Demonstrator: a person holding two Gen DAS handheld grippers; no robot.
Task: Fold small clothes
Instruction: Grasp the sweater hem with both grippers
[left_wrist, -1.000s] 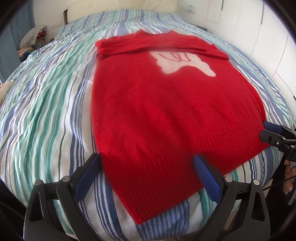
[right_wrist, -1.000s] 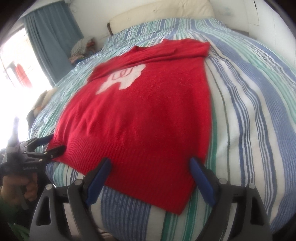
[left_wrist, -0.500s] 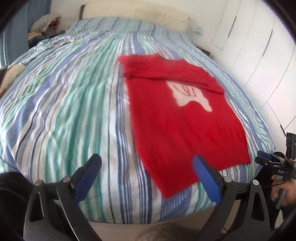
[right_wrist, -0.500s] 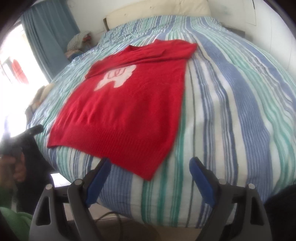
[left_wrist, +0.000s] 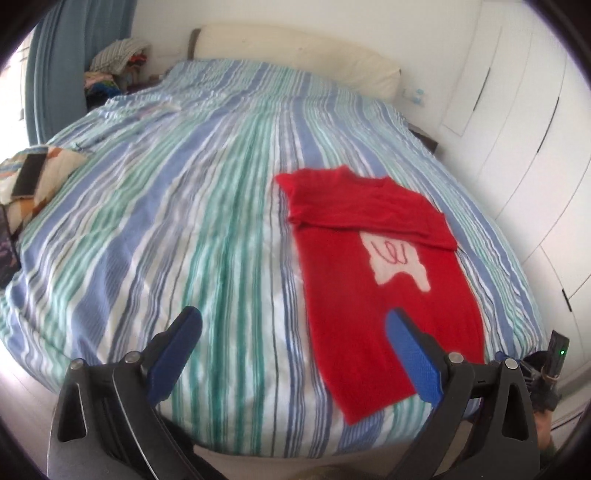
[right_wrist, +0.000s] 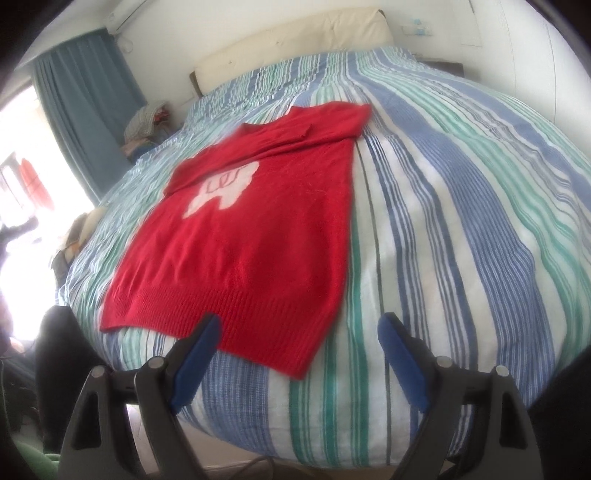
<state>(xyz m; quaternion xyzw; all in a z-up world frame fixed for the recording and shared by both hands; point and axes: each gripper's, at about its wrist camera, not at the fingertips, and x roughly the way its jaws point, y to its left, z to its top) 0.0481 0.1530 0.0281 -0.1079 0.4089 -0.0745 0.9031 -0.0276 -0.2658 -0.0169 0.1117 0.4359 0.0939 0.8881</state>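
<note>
A small red sweater (left_wrist: 384, 280) (right_wrist: 251, 236) with a white motif lies flat on the striped bedcover (left_wrist: 192, 206) (right_wrist: 443, 206), sleeves folded across its chest, hem toward the bed's near edge. My left gripper (left_wrist: 291, 354) hangs open above the near edge, left of the sweater's hem, nothing between its blue pads. My right gripper (right_wrist: 299, 354) also stands open, over the hem's right corner and apart from the cloth. A part of the right gripper's tool (left_wrist: 543, 373) shows at the lower right of the left wrist view.
A cream headboard (left_wrist: 295, 55) and white wardrobe doors (left_wrist: 517, 110) bound the bed at the back and right. A pile of clothes (left_wrist: 114, 66) sits by the blue curtain (right_wrist: 85, 103). A patterned cushion (left_wrist: 33, 177) lies at the bed's left edge.
Both grippers have pulled back and up from the sweater's hem. The left one moved further, swinging left so the sweater now sits to its right. Both stayed open and empty.
</note>
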